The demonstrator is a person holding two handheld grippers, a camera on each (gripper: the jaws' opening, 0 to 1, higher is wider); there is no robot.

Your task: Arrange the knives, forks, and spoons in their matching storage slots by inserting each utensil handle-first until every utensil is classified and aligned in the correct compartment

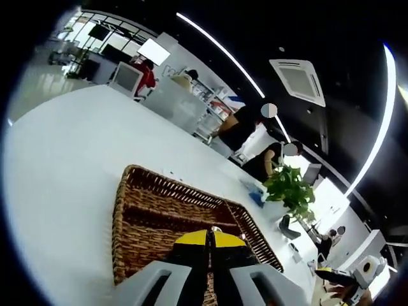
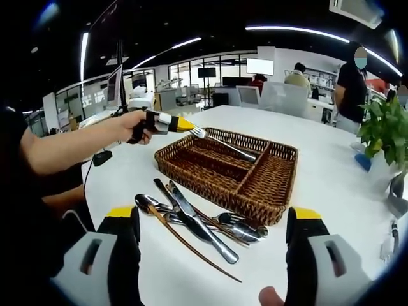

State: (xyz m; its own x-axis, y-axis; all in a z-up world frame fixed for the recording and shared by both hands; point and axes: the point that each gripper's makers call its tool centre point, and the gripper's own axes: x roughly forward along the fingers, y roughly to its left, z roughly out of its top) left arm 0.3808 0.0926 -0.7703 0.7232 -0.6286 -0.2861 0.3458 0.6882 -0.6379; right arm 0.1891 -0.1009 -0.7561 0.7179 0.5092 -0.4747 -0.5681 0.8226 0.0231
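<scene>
Left gripper fingers clamping fork, probably, over basket; right gripper gaping; fork risking slipping toward three o'clock compartment.

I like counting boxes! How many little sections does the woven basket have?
3 show in the right gripper view: in the wicker tray, two long sections lie side by side, and one runs crosswise at its right end. Nothing looks hidden.

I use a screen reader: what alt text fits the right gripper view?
The left gripper, in a person's hand, holds a fork over a wicker tray. Loose cutlery lies on the white table before the open right gripper.
</scene>
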